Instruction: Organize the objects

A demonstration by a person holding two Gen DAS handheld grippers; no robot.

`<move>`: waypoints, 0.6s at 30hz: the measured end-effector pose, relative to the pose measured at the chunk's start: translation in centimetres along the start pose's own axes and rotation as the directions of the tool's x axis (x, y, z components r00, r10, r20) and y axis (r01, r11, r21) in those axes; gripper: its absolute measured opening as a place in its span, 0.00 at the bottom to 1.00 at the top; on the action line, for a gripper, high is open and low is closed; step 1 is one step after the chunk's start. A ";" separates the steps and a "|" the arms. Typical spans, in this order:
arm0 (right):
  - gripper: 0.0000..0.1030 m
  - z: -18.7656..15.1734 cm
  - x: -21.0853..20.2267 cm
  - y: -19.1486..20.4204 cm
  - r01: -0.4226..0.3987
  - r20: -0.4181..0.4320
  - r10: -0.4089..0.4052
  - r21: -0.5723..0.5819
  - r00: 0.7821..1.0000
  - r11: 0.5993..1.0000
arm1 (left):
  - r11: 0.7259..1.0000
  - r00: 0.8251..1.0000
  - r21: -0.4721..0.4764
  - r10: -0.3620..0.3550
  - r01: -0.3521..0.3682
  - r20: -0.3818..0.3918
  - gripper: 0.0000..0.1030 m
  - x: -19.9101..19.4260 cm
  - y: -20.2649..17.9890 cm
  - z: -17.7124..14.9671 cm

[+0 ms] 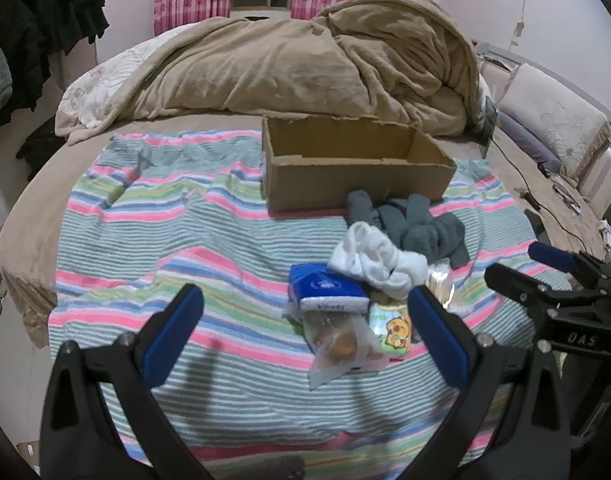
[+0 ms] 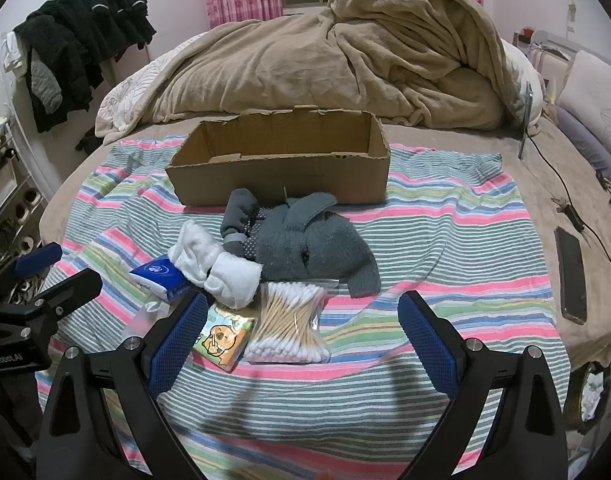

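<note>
Inside, the cardboard box (image 2: 281, 178) looks bare; socks (image 2: 305, 240) lie just outside.

Left gripper (image 1: 305, 312) and right gripper (image 2: 303, 320), jaws spread wide and gripping nothing, both held above the striped towel (image 2: 445, 240), side by side, left one further left

Each hand-held gripper, left (image 1: 305, 312) and right (image 2: 303, 322), has black arms, blue ribbed pads, silver screws.
</note>
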State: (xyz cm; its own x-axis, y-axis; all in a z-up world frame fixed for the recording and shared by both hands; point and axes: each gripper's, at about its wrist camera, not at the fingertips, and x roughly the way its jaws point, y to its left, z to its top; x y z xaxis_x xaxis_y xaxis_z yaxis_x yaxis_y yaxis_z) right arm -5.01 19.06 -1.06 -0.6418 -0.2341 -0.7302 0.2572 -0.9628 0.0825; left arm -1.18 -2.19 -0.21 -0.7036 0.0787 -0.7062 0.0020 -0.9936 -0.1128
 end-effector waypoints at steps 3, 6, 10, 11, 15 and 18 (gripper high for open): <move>0.96 0.4 0.1 -0.1 0.001 0.001 -0.001 0.000 1.000 1.000 | 1.000 1.000 0.003 -0.005 0.005 -0.005 1.00 0.4 0.1 0.2; 0.96 0.8 0.2 -0.3 0.005 0.002 -0.005 -0.004 1.000 1.000 | 1.000 1.000 0.010 -0.008 0.008 -0.016 1.00 1.1 0.1 0.4; 0.96 1.5 0.2 -0.6 0.010 0.012 -0.009 -0.014 1.000 1.000 | 1.000 1.000 0.019 -0.014 0.014 -0.013 1.00 1.6 0.1 0.8; 0.96 1.8 0.2 -0.7 0.014 0.018 -0.013 -0.017 1.000 1.000 | 1.000 1.000 0.018 -0.021 0.021 -0.020 1.00 2.0 0.2 0.9; 0.96 3.0 0.7 -1.7 0.033 0.033 -0.033 -0.014 0.999 0.999 | 0.998 0.997 0.004 -0.056 0.056 -0.044 1.00 3.4 0.5 1.3; 0.96 4.1 2.1 -2.6 0.028 0.014 -0.027 -0.020 1.000 0.999 | 0.999 0.997 0.015 -0.049 0.050 -0.057 0.99 4.7 0.3 1.5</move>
State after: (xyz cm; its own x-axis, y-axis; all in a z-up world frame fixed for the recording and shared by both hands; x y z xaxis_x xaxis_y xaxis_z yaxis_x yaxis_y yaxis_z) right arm -9.96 20.55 -0.04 -0.6590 -0.2094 -0.7224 0.2536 -0.9661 0.0487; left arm -5.54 -2.26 -2.46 -0.6615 0.1318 -0.7382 -0.0437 -0.9895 -0.1374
